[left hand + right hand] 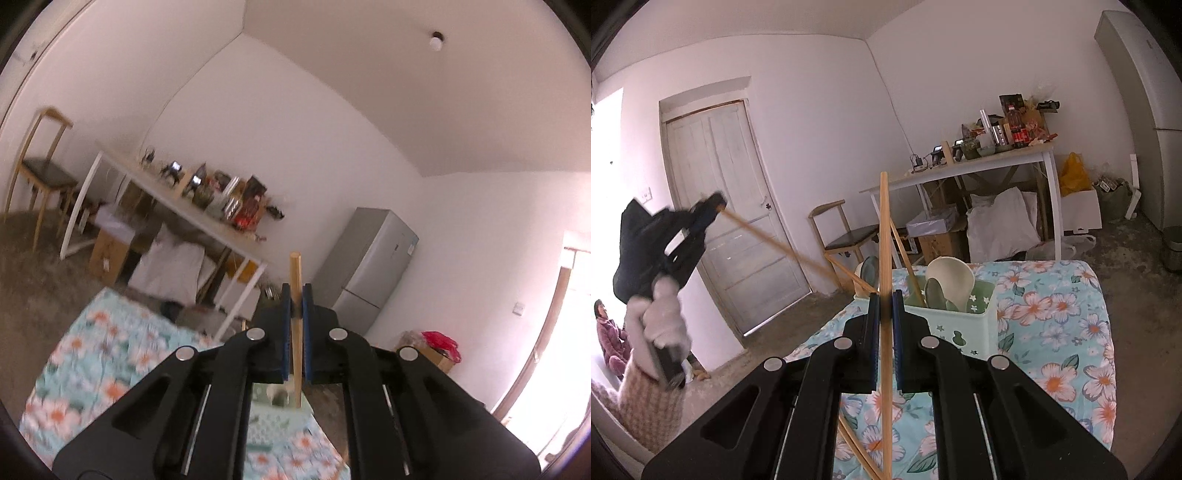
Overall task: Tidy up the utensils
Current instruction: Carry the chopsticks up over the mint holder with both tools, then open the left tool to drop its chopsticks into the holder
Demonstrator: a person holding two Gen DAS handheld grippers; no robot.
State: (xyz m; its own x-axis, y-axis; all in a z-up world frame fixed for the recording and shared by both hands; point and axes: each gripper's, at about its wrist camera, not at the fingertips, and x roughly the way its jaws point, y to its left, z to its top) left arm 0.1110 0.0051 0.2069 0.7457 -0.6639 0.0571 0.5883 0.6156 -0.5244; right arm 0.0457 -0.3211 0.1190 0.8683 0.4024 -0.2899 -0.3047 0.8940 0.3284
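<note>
In the left wrist view my left gripper (295, 306) is shut on a wooden chopstick (295, 273) that stands upright between the blue pads, raised above the floral tablecloth (92, 350). The right wrist view shows that same left gripper (714, 206) high at the left in a gloved hand (661, 317). Its chopstick (775, 240) slants down toward the pale green utensil holder (960, 321). My right gripper (885, 306) is shut on a second chopstick (884, 229), just in front of the holder. The holder contains a cream spoon (951, 275), other spoons and a leaning chopstick (905, 258).
Loose chopsticks (857, 450) lie on the cloth under my right gripper. Behind the table stand a wooden chair (846, 236), a cluttered white side table (997, 158), boxes and bags, a fridge (1145, 110) and a white door (731, 221). A person (609, 332) sits at the far left.
</note>
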